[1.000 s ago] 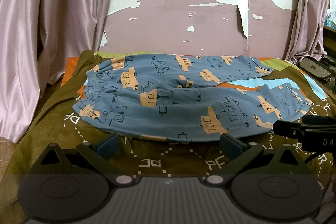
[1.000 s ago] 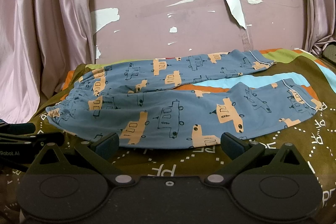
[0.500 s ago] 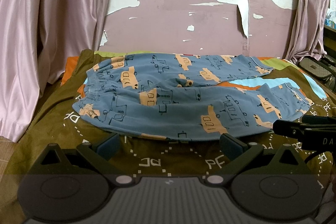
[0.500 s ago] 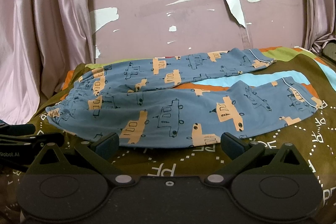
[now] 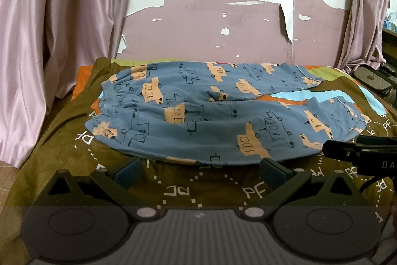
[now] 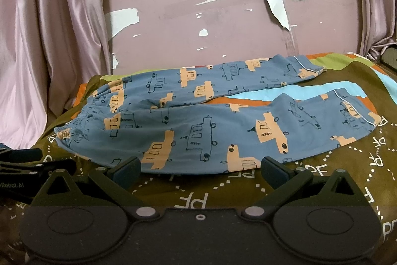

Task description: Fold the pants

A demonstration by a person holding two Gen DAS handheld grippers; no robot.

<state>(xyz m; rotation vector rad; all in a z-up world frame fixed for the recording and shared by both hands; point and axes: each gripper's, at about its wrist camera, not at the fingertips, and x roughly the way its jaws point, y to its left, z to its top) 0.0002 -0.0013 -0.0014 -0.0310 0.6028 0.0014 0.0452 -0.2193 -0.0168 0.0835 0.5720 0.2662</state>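
Blue pants [image 5: 213,121] with orange car prints lie flat on the bed, waistband to the left, two legs spread to the right; they also show in the right wrist view [image 6: 198,123]. My left gripper [image 5: 199,169] is open and empty, just short of the near leg's front edge. My right gripper [image 6: 199,167] is open and empty, also at the near leg's front edge. The right gripper's side shows at the right of the left wrist view [image 5: 359,153]; the left gripper's side shows at the left of the right wrist view [image 6: 32,163].
A brown bedspread [image 5: 173,188] with white "PF" letters covers the bed. Pink curtains [image 5: 49,41] hang left and right. A pink wall [image 5: 223,29] with peeling paint stands behind. A dark bag [image 5: 372,76] sits at the far right.
Both grippers have stayed almost still; the pants have not moved.
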